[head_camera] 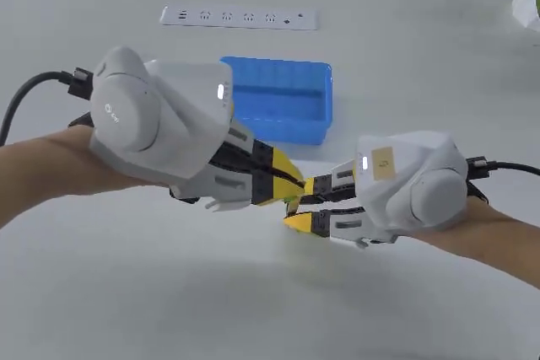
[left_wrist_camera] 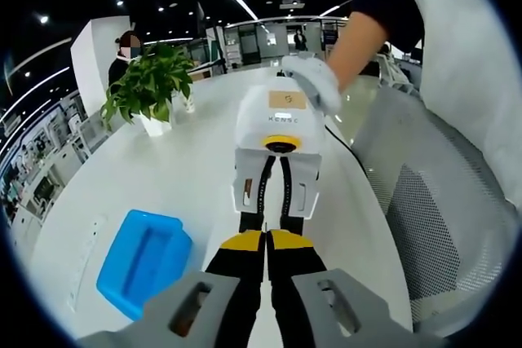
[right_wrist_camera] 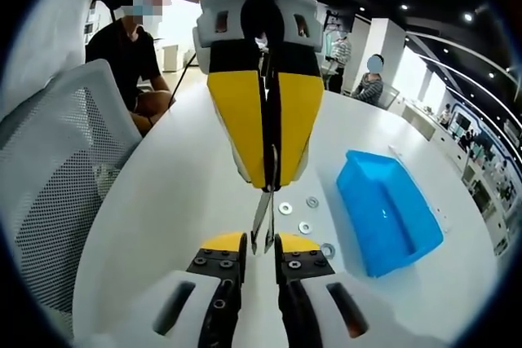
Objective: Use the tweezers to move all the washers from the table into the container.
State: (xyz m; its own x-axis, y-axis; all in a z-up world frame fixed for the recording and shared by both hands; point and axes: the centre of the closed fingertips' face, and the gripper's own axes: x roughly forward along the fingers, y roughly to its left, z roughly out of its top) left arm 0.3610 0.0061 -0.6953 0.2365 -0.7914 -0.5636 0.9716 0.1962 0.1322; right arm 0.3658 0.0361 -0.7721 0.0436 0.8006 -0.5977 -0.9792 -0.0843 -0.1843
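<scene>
"Who's got the tweezers (right_wrist_camera: 263, 213)?"

"The left claw (right_wrist_camera: 265, 181), I'd say. Its yellow jaws are pressed together with the tweezers clamped between them, and the tool pokes straight out at the right claw (right_wrist_camera: 261, 244)."

"And the right one?"

"Jaws parted just a sliver, with the tweezers' tips sitting in the gap. I can't tell whether it's actually pinching them."

"So the long axis runs claw to claw."

"Yes, nose to nose, low over the surface (head_camera: 169, 292). It looks to me like a handover or a re-grip."

"Where are the washers (right_wrist_camera: 304, 227)?"

"There are four, lying flat on the surface just to one side of the tweezers' tips. They sit between those tips and the blue container (right_wrist_camera: 383, 242), which stands a little apart from them and looks empty from here."

"So whichever claw ends up with the tool…"

"…has to swing the tips sideways, toward the container, and down. The washers are thin and flat, so I'd guess catching an edge is the fiddly part."
</scene>
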